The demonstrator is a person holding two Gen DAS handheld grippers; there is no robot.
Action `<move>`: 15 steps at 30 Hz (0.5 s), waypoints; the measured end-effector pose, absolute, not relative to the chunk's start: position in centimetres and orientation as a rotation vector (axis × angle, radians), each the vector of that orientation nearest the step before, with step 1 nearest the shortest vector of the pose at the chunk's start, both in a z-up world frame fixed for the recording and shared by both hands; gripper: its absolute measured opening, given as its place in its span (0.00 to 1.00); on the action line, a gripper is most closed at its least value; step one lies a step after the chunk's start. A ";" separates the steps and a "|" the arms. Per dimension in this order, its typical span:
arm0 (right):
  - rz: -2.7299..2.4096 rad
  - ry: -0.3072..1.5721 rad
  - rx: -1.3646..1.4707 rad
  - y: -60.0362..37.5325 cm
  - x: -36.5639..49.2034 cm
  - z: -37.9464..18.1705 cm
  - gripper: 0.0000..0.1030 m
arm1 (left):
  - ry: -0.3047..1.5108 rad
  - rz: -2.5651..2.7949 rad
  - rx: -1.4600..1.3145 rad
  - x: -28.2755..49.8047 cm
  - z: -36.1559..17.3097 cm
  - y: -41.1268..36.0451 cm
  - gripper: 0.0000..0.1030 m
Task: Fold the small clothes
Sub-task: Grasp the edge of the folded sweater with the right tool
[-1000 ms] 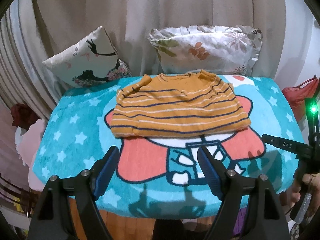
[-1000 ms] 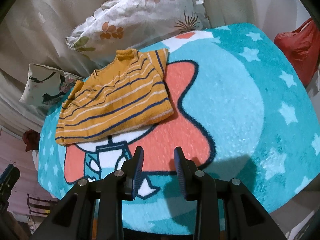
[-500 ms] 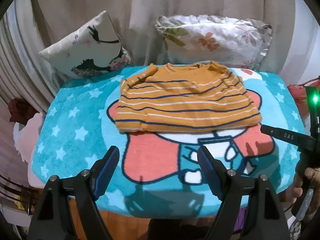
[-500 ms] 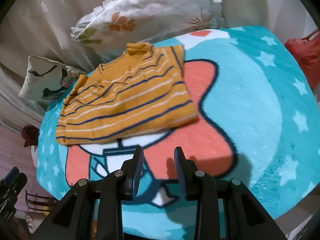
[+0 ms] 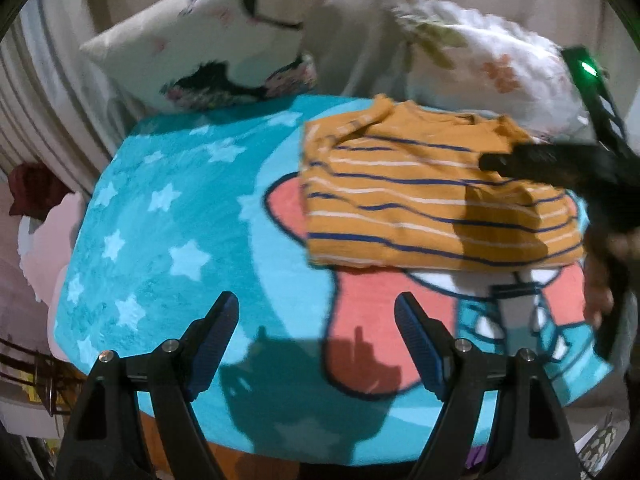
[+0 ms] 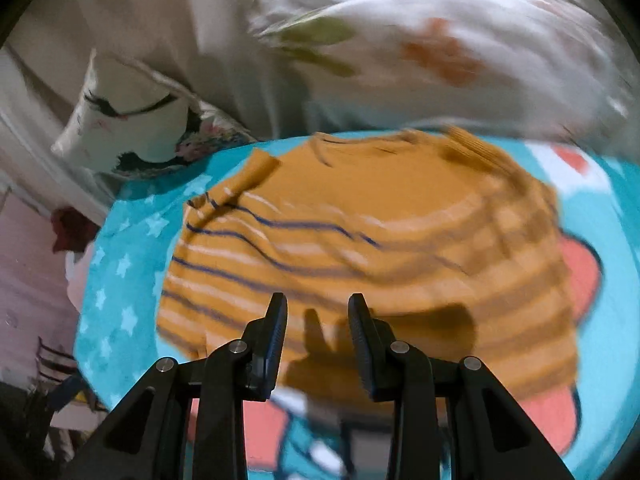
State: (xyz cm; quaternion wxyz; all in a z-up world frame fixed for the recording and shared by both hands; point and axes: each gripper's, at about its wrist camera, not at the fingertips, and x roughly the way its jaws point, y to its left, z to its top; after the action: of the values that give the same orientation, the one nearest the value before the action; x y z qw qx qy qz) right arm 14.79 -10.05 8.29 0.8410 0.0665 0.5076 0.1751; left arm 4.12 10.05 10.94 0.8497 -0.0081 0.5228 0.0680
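An orange shirt with navy and white stripes (image 5: 420, 200) lies folded on a turquoise star blanket (image 5: 168, 220). It also shows, blurred, in the right wrist view (image 6: 360, 240). My left gripper (image 5: 316, 320) is open and empty, over the blanket to the shirt's near left. My right gripper (image 6: 318, 320) is open with a narrow gap, empty, above the shirt's near edge. It shows as a dark arm (image 5: 560, 168) over the shirt's right part in the left wrist view.
Two pillows lean against a curtain at the back: a bird-print one (image 5: 208, 48) on the left and a floral one (image 5: 488, 60) on the right. The blanket's front edge (image 5: 320, 452) drops off near me. Red cloth (image 5: 32, 188) lies at the far left.
Both grippers moved toward the shirt. The right gripper swung in over the shirt's near edge. The left view shifted left, so the shirt sits to its right.
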 end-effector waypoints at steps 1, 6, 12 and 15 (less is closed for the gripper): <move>0.369 1.089 0.124 -8.5 16.1 7.7 0.34 | 1.110 0.150 -0.028 4.4 10.4 11.3 0.77; 0.346 1.119 0.053 -3.1 22.5 5.2 0.31 | 1.145 0.188 -0.050 5.3 8.1 15.6 0.77; 0.357 1.165 -0.094 4.0 28.3 3.1 0.31 | 1.171 0.226 -0.077 6.6 6.6 19.5 0.77; 0.353 1.174 -0.190 7.4 30.3 2.5 0.31 | 1.168 0.238 -0.091 7.1 6.6 20.5 0.77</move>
State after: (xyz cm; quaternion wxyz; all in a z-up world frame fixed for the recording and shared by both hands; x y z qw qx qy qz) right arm 30.27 7.45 2.46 0.8139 -0.0888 0.5499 0.1653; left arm 7.12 20.54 6.60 0.8266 -0.0426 0.5499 0.1120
